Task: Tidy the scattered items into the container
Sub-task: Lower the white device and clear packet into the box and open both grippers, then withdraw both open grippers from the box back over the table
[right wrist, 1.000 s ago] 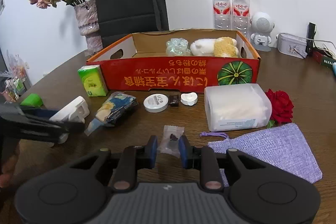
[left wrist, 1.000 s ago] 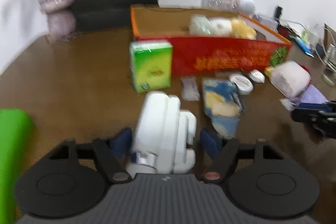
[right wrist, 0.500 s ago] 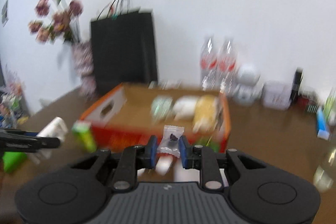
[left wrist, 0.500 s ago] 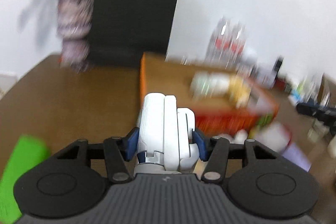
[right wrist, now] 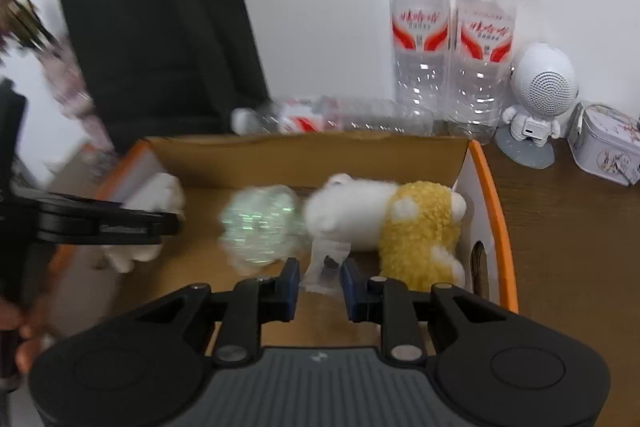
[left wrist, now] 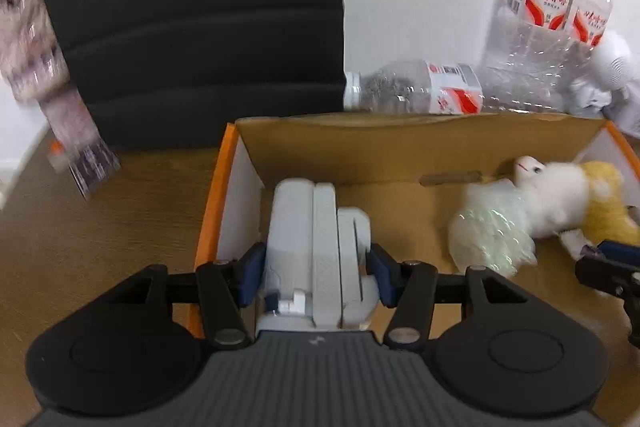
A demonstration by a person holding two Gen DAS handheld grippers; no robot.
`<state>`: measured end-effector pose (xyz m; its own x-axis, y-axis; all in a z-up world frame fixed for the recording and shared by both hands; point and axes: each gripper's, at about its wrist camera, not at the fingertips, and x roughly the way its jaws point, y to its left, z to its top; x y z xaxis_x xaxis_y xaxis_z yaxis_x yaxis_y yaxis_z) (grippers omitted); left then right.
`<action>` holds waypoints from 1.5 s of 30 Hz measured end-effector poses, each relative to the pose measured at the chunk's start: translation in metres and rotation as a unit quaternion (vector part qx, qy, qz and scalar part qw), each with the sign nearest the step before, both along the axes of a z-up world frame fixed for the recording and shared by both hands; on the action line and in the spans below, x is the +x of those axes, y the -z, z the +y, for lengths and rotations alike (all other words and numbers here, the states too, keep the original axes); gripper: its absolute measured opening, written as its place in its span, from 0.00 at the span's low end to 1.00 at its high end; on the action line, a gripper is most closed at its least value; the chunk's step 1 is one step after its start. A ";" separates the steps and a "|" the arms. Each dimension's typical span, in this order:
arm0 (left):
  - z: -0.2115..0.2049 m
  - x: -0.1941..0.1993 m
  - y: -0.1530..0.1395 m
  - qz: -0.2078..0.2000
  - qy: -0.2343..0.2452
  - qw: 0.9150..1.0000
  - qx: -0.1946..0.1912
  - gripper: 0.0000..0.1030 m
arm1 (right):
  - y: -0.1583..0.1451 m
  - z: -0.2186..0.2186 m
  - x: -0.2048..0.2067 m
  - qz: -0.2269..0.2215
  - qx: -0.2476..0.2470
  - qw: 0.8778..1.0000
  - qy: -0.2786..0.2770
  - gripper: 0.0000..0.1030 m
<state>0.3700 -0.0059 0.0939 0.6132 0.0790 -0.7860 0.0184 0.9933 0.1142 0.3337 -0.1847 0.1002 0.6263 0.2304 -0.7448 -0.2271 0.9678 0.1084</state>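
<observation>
While over the box, left tongs clamp a chunky white gadget.

Left gripper: black linkage arms, blue finger pads, silver pivot screws, two round black discs, ribbed grey housing.
Right gripper: same black arms, blue pads, silver screws, ribbed grey body.
Skin: bare fingertips at left edge.

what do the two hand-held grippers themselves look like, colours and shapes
They match. Each hand-held gripper, left and right, has a ribbed dark grey body with a small pale mark at its front edge, flanked by two round black discs. Black angled linkage arms with silver rivets run forward to two short fingers faced with blue pads. No cables or sleeves show.
</observation>
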 end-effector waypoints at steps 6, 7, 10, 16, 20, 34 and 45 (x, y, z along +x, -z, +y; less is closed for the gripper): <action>-0.008 -0.008 -0.013 -0.028 0.022 0.999 0.017 0.82 | 0.011 0.001 0.004 -0.002 -0.011 1.000 0.000 0.26; -0.009 -0.013 -0.018 -0.033 0.025 0.999 0.023 0.83 | 0.007 -0.002 0.002 -0.002 -0.007 1.000 0.002 0.27; -0.003 -0.027 -0.039 -0.024 0.032 0.999 -0.002 0.99 | -0.015 -0.013 -0.007 -0.006 0.008 1.000 0.006 0.42; 0.016 -0.064 -0.072 0.039 0.037 0.995 -0.089 1.00 | -0.047 -0.034 -0.028 0.040 0.027 0.999 0.013 0.64; 0.015 -0.109 -0.083 0.029 0.035 0.996 -0.076 1.00 | -0.050 -0.045 -0.051 0.094 0.080 0.992 0.013 0.67; -0.003 -0.273 -0.079 -0.117 0.036 0.992 -0.037 1.00 | -0.058 -0.027 -0.207 -0.034 0.052 0.998 -0.008 0.84; 0.013 -0.359 0.032 -0.120 0.021 0.990 -0.074 1.00 | 0.044 -0.021 -0.315 -0.101 -0.004 0.995 0.010 0.87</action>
